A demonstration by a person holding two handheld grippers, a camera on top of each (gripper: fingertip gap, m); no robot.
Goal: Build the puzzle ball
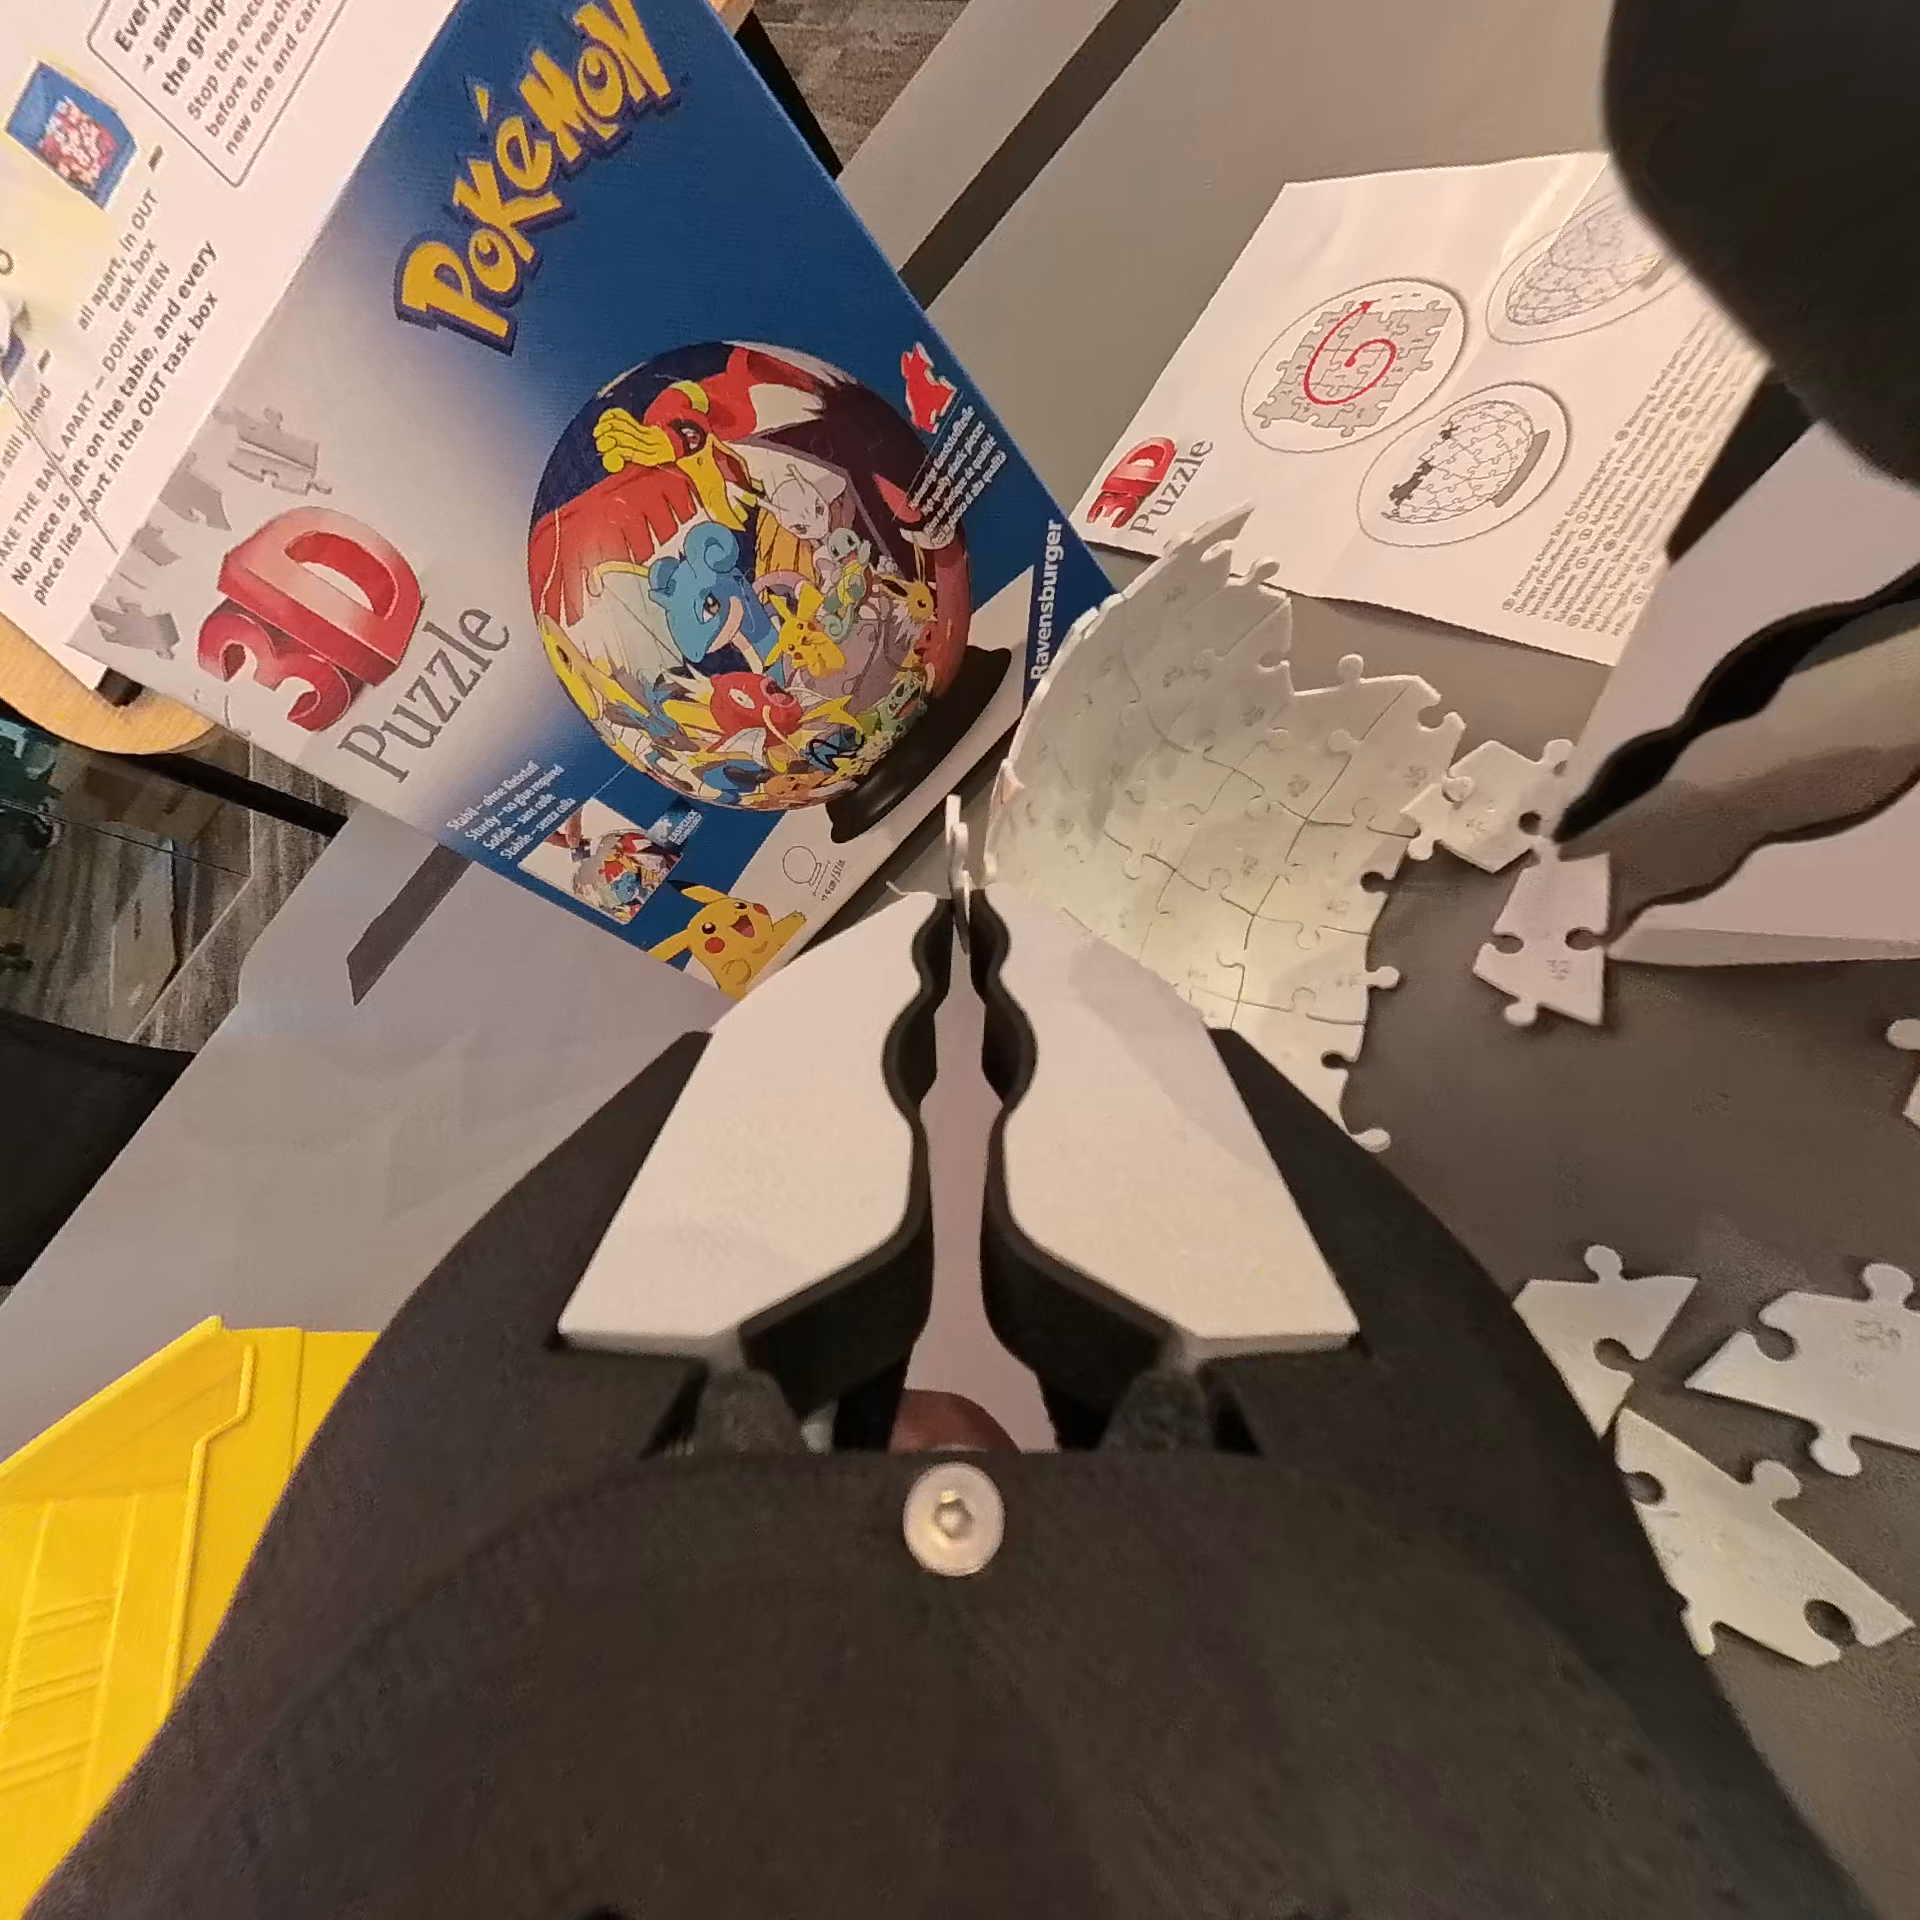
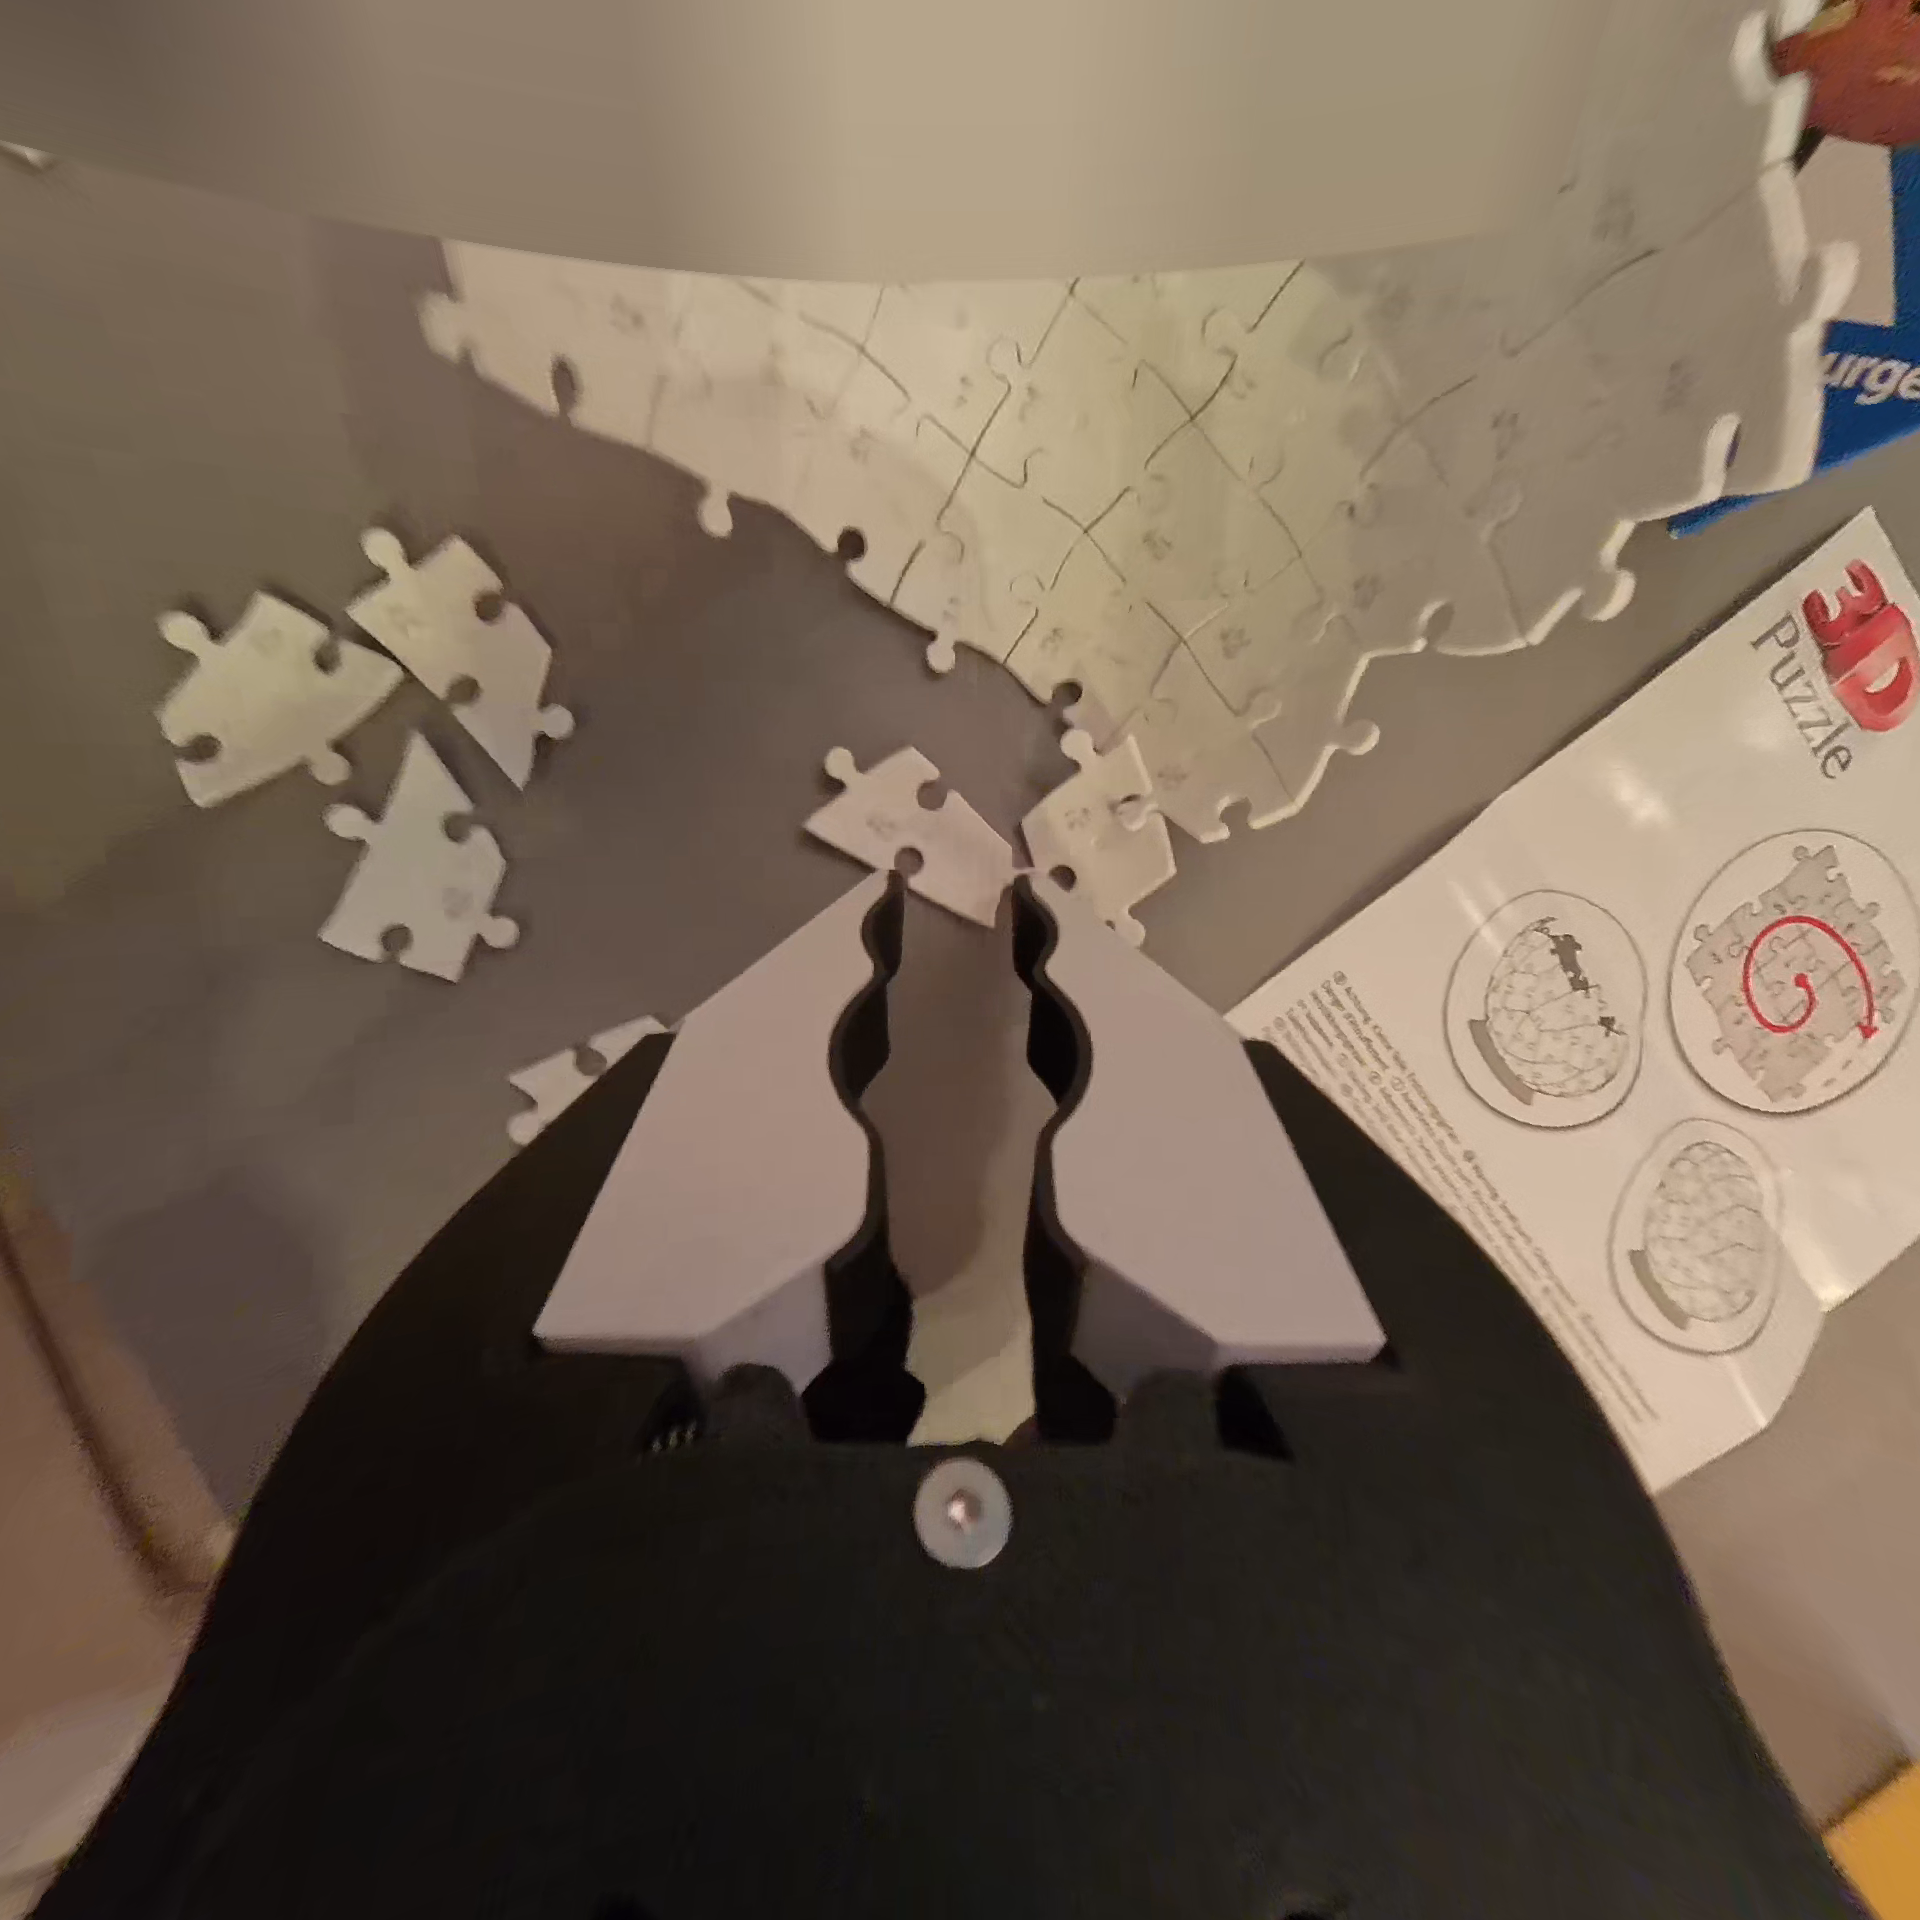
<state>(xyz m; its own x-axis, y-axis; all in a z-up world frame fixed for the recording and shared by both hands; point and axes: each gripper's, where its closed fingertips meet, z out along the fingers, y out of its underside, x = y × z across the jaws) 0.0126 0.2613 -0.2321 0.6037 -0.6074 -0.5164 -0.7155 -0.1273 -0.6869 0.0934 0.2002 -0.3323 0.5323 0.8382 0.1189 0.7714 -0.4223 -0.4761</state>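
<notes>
The left claw is pinched nearly closed on the rim of the partly built puzzle ball, a curved white shell of joined pieces tipped up off the grey bench, just beside the blue puzzle box. The right claw is partly open and holds nothing; its tips hover at a loose piece lying flat next to the shell's lower edge, with another loose piece touching that edge. More spare pieces lie farther along the bench, and the instruction sheet sits on the other side. The step in hand looks like picking the next piece while the shell is steadied. Next, the right claw would need to close on the piece's thin edge, lift it, then line its tabs up with the open rim and press in without flexing the shell
</notes>
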